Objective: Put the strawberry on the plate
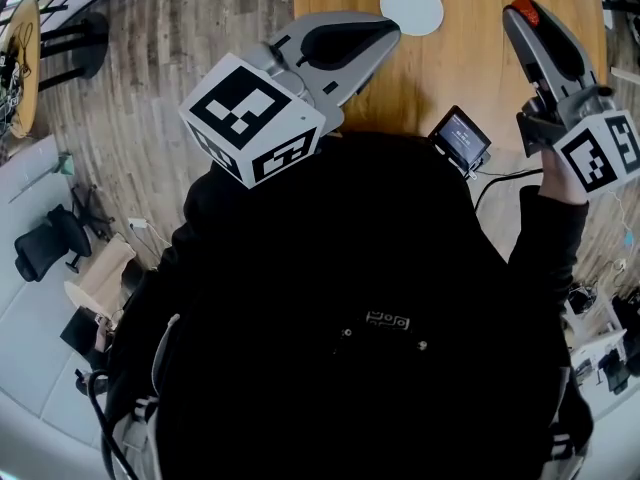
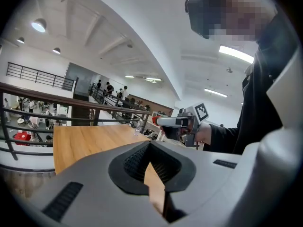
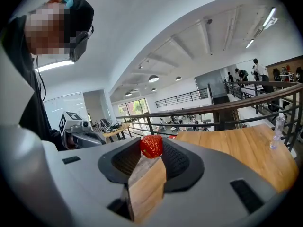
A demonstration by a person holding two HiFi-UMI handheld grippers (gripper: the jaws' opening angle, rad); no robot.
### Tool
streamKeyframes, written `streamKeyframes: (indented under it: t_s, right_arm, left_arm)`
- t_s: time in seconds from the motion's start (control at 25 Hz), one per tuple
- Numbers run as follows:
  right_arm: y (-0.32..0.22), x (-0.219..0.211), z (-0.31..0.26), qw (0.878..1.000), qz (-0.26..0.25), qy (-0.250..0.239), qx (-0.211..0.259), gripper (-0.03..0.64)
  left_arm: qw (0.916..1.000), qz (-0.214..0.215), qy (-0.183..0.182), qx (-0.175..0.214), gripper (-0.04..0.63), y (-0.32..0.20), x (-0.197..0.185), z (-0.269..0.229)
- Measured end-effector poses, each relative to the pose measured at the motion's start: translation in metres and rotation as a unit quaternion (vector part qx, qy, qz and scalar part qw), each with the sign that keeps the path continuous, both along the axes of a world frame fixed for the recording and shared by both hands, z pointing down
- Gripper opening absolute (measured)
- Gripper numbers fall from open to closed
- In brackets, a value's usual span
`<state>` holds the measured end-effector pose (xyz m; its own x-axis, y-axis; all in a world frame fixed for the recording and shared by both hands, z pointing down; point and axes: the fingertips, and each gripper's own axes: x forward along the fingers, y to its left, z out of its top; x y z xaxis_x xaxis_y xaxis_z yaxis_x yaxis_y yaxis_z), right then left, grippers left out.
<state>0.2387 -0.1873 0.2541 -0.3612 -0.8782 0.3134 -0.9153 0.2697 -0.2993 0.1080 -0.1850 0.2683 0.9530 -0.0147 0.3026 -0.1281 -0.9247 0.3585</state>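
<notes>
A red strawberry is pinched between the tips of my right gripper, which is shut on it. In the head view the strawberry shows at the tip of the right gripper, held over the right part of the wooden table. The white round plate lies at the table's far middle, left of the strawberry and bare. My left gripper is just left of the plate near the table's left edge. Its jaws meet at the tips, with nothing between them.
A small device with a lit screen sits at the table's near edge, a cable trailing from it. A clear bottle stands on the table by a dark railing. An office chair stands on the floor at the left.
</notes>
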Motion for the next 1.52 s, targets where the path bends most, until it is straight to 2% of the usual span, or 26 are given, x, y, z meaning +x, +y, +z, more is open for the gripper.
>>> streamKeyframes:
  t_s: [0.28,0.52,0.72,0.88,1.12,1.32,1.52]
  right_arm:
    - [0.005,0.018,0.022,1.000,0.010,0.018,-0.021,0.147]
    - [0.006,0.030,0.047,0.999,-0.003,0.010,-0.037,0.147]
    - [0.005,0.024,0.058,0.997,-0.020,0.023,-0.066,0.147]
    - [-0.013,0.019,0.060,0.995,-0.031,0.035,-0.091,0.147]
    - [-0.020,0.016,0.103,0.989,-0.052,0.047,-0.132,0.147]
    - [-0.013,0.017,0.134,0.982,-0.062,0.054,-0.169,0.147]
    - [-0.006,0.016,0.165,0.975,-0.071,0.051,-0.203,0.147]
  left_arm:
    - [0.9999,-0.010,-0.010,-0.002,-0.002,0.006,-0.006,0.012]
    - [0.9998,-0.020,-0.007,-0.005,-0.002,0.010,-0.006,0.017]
    - [0.9991,-0.041,-0.009,-0.011,-0.002,0.019,-0.024,0.005]
    - [0.9979,-0.053,-0.031,0.019,-0.002,0.007,-0.038,-0.008]
    - [0.9966,-0.077,-0.026,0.014,-0.002,0.003,-0.053,0.001]
    - [0.9945,-0.070,-0.041,0.066,-0.002,0.010,-0.057,-0.013]
    - [0.9948,-0.076,-0.034,0.060,-0.002,0.013,-0.059,-0.018]
